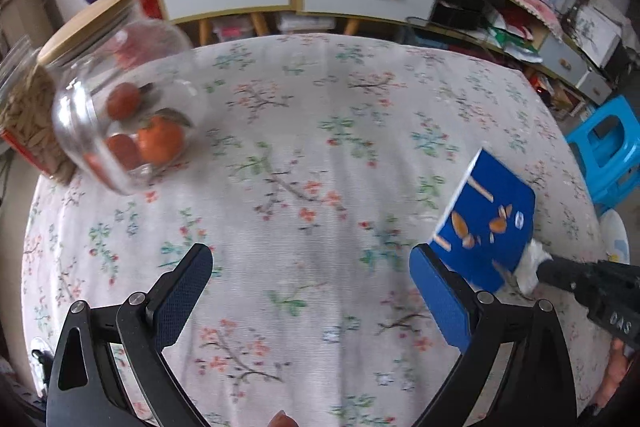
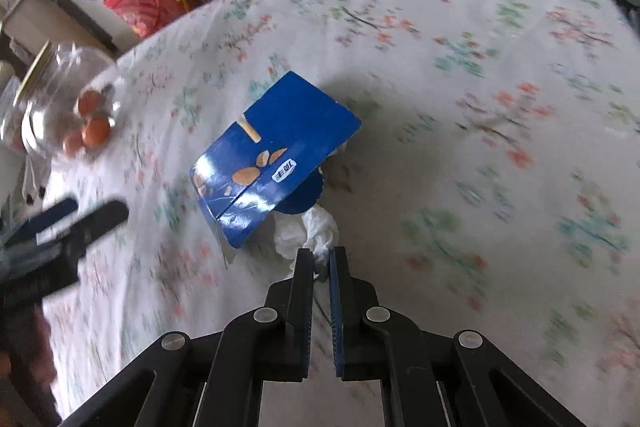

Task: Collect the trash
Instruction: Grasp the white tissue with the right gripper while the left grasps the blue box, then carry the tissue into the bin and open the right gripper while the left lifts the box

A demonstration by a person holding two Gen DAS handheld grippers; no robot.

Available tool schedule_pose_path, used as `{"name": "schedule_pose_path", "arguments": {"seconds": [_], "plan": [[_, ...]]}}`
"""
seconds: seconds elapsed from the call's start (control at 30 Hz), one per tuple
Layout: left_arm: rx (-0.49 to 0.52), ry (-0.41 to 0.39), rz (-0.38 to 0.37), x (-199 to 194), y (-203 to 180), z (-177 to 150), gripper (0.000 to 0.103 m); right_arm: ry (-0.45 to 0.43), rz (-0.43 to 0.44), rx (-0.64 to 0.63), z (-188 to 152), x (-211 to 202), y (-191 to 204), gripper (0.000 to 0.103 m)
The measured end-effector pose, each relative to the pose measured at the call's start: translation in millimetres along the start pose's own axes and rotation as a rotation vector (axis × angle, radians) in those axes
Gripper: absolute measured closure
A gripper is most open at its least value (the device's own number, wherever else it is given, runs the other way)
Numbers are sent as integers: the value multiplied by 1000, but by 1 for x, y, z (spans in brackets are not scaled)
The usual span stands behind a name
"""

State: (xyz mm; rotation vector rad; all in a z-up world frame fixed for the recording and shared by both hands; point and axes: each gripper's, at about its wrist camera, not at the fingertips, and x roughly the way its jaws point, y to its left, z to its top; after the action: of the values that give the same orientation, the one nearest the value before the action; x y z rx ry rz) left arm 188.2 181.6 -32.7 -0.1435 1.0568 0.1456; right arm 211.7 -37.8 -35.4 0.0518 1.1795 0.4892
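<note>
Crumpled white tissue (image 2: 308,233) is pinched at its near edge between my right gripper (image 2: 320,259) pads, jaws closed down narrow on it, the rest of the wad bunched just ahead of my tips on the floral tablecloth (image 2: 460,87). Touching it, just beyond and left of my right jaws, sits the blue snack box (image 2: 280,151), tilted with one end propped up, looks like it leans on the tissue and a round blue flap beneath. Box prints show almonds and biscuit sticks; a small white oval label has characters too blurred to read. My left gripper (image 1: 310,263) hangs wide apart over bare cloth, holding nothing, box off to its right, probably ready for it next. The right gripper's body reads "DAS" in the left view. Far left of both jaws: glass jar (image 1: 128,107) with orange fruit, tipped-looking from the lens.
</note>
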Motion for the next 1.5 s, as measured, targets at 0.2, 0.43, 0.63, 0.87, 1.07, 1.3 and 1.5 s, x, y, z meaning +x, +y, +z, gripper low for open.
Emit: {"name": "schedule_pose_path", "arguments": {"seconds": [0.2,0.43,0.63,0.87,1.07,1.3,1.5], "plan": [[92,-1,-95,-10,-36,-8,3,20,-53,-24,-20,-25,-18,97],[201,27,-149,-14,-79,-27,3,10,-157,17,-35,-46,-49,97],[257,22,-182,-11,-105,-35,3,-29,-125,107,-43,-71,-80,97],[284,36,-177,12,-119,-38,5,-58,-118,128,-51,-90,-98,97],[287,11,-196,16,-119,-39,30,-60,-139,126,-63,-102,-116,97],[292,-26,-211,7,-125,-44,37,-87,-151,156,-75,-121,-142,97],[281,-36,-252,-8,-136,-48,37,-126,-162,195,-86,-145,-169,97]]}}
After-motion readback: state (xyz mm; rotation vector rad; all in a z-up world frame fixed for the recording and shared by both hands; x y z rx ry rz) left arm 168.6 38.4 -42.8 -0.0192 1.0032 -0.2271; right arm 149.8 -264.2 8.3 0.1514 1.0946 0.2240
